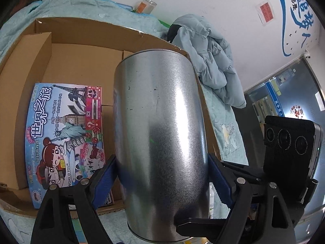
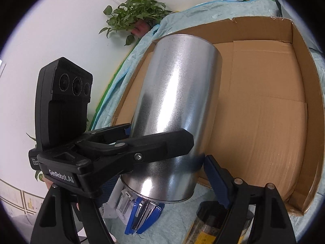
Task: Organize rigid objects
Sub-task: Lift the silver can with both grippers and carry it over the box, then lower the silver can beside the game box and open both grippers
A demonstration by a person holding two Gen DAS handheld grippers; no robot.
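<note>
We are clamping the metal can [image 1: 160, 142] near its base with the left gripper [image 1: 162, 174] and the right gripper [image 2: 178, 170] — both closed on its sides, filling frame centre. It is probably hanging over the cardboard box [image 1: 81, 61] — lower it level, beside the game box [image 1: 67, 140] at lower left.

I see a bed with a light blue blanket [image 1: 227, 122], and on it sit a big open cardboard box [image 2: 264, 109], a crumpled pale blue jacket [image 1: 211, 61], a blue stapler [image 2: 142, 213] and a jar [image 2: 205, 223].
</note>
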